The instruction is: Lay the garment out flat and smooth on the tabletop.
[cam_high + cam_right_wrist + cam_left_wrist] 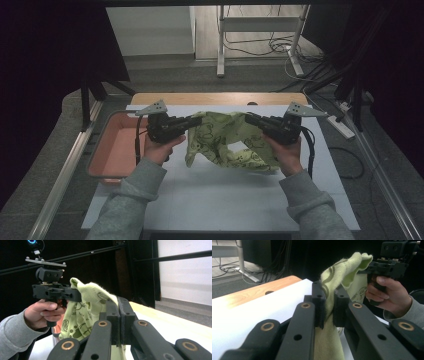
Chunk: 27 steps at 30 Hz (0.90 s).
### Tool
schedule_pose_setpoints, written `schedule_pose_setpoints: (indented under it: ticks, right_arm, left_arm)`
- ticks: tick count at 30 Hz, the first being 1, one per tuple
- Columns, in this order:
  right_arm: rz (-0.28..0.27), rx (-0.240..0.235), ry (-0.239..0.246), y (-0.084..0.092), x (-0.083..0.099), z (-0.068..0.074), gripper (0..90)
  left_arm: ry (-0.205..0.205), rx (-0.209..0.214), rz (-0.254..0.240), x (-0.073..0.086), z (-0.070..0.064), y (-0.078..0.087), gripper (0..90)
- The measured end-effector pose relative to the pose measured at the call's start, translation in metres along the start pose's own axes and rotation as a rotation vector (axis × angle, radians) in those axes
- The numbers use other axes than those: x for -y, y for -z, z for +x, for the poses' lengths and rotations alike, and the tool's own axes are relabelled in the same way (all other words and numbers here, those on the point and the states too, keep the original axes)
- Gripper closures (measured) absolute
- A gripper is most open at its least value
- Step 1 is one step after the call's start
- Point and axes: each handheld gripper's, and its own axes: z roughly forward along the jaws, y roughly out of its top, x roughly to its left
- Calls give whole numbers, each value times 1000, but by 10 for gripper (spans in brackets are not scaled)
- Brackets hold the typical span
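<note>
A soft, fuzzy light-green cloth (225, 142) printed with dark line drawings hangs crumpled between the two grippers, its lower folds resting on the white table cover (220, 200). The left gripper (192, 121) is clamped on one upper edge, fabric pinched between its black pads. The right gripper (250, 119) is clamped on the opposite edge. A shallow orange plastic tray (112, 150) sits at the table's left edge.

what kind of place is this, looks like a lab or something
Probably a lab or recording studio, not a home: black curtains hem in the table, loose cables lie on the floor by a metal stand, and a power strip sits beside it.
</note>
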Motion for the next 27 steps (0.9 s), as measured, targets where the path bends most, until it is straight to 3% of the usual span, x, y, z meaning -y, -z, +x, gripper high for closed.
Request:
schedule_pose_setpoints:
  ticks: [7,12,18,27]
  right_arm:
    - [-5,6,27,0,-24,9,881]
    - [-25,1,73,4,-50,24,881]
    - [-44,1,90,3,-69,30,881]
    - [-58,-2,77,-2,-76,29,882]
  left_arm:
    - [-27,-5,-16,-25,-6,9,823]
    - [-24,9,-43,-40,-10,15,824]
    - [-36,7,-63,-56,-13,20,824]
    - [-19,8,-76,-62,-10,24,825]
